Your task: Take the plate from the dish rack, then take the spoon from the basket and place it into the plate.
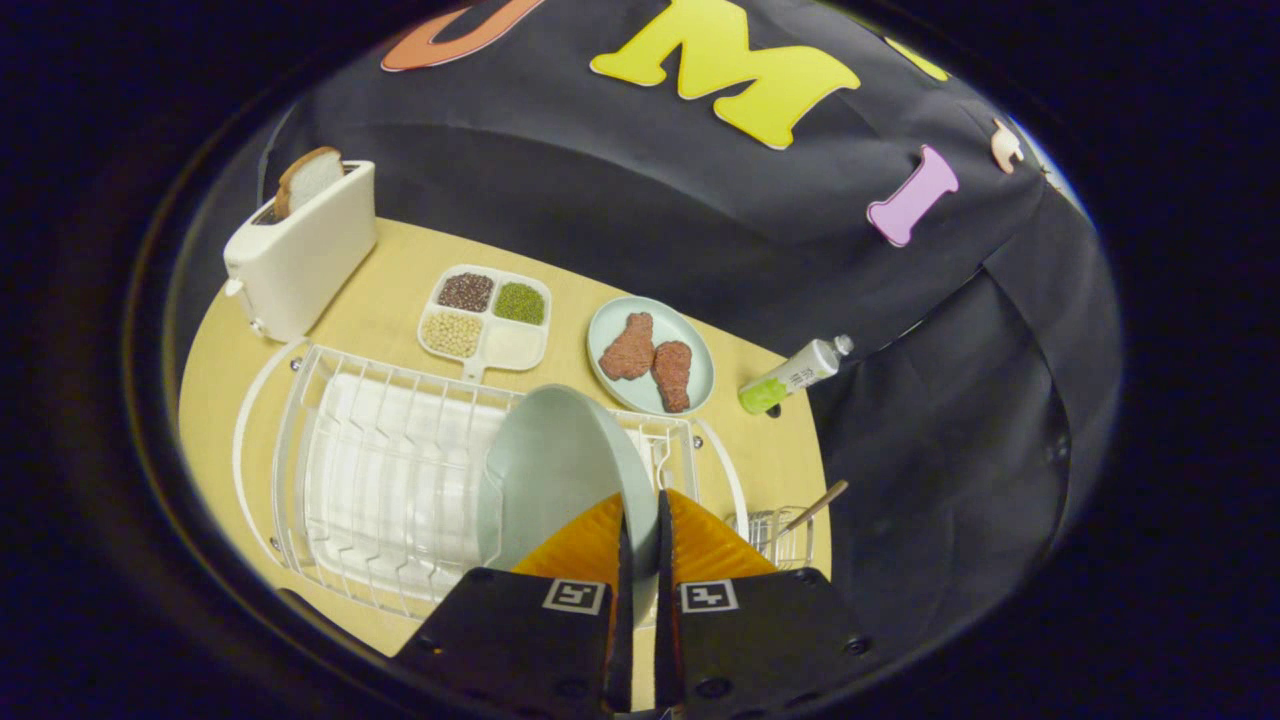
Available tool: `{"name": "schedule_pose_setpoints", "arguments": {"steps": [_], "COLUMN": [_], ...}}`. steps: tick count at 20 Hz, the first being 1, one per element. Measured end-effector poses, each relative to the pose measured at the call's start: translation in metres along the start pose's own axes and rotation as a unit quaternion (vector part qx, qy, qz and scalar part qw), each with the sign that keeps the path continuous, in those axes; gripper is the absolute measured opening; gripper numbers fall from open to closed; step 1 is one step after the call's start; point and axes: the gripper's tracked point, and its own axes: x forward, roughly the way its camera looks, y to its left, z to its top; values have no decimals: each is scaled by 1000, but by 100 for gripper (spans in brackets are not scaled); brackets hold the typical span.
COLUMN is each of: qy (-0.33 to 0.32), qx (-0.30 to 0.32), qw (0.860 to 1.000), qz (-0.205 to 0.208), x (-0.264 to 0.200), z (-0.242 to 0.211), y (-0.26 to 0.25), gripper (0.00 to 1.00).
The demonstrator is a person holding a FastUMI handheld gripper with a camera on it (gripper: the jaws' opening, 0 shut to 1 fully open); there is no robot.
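Gripper [640,520] — fingers nearly closed, pinching the rim of the pale plate [555,470], which stands on edge above the dish rack [380,480]. We judge the hold narrow: a thin rim grip, so the plate could pivot or slip if swung fast, and its lower edge could catch the rack wires if it is not well clear of them. To the right of the fingers, the spoon [815,508] sticks up from the small wire basket [785,540]. Beyond the rack, a plate of chicken pieces [610,325] sits where a wide swing might knock it.
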Motion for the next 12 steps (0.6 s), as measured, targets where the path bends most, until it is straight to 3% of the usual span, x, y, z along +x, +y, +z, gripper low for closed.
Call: {"name": "schedule_pose_setpoints", "arguments": {"steps": [5,8,12], "qy": [-45,-60,-68], "qx": [-9,-1,22], "qw": [995,995,996], "qz": [-84,-86,-57], "x": [-33,-47,-62], "z": [12,8,-10], "y": [-13,-13,-29], "gripper": [13,13,13]}}
